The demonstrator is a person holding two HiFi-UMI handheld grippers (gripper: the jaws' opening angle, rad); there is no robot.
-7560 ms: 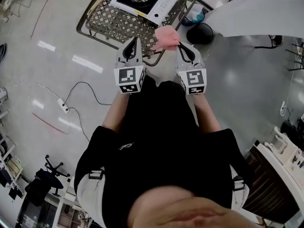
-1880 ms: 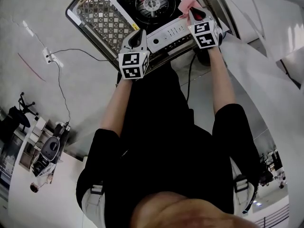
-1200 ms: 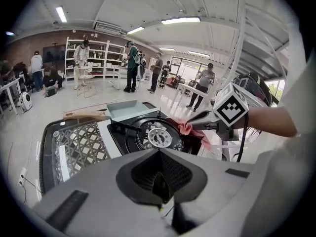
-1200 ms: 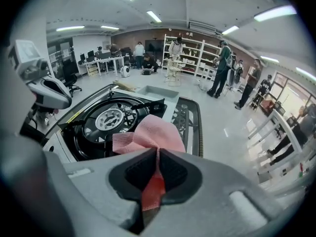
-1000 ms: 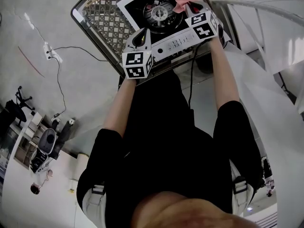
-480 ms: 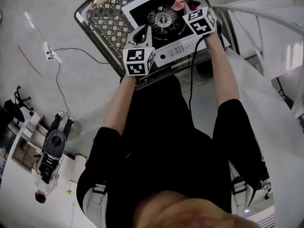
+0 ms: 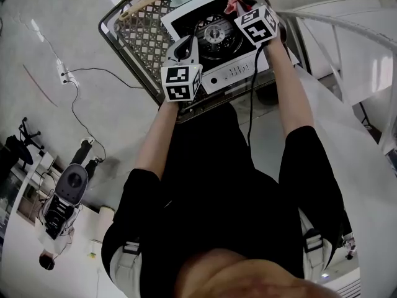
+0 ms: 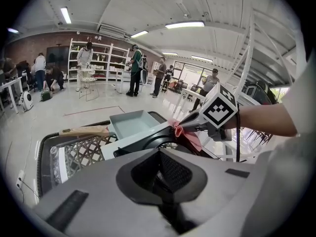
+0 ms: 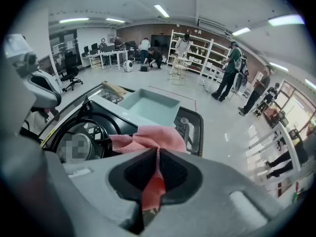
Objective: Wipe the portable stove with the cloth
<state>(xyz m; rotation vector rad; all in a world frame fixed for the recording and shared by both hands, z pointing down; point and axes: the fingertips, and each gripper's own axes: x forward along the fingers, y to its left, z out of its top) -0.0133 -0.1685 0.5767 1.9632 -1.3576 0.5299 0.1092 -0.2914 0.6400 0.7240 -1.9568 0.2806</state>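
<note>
- My right gripper (image 9: pixel 157 157) is clamped on the pink cloth (image 9: pixel 148 137) at the stove's (image 7: pixel 243 74) far right corner.
- My left gripper (image 8: pixel 159 154) is closed on nothing (near the stove's front).
- I'd press the cloth flat and sweep it evenly.

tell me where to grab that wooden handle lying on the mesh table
Mid-length on the wooden handle, coming straight down from above and closing across its width: it is long and slim and lies flat on the mesh table, with its top side uncovered.
</note>
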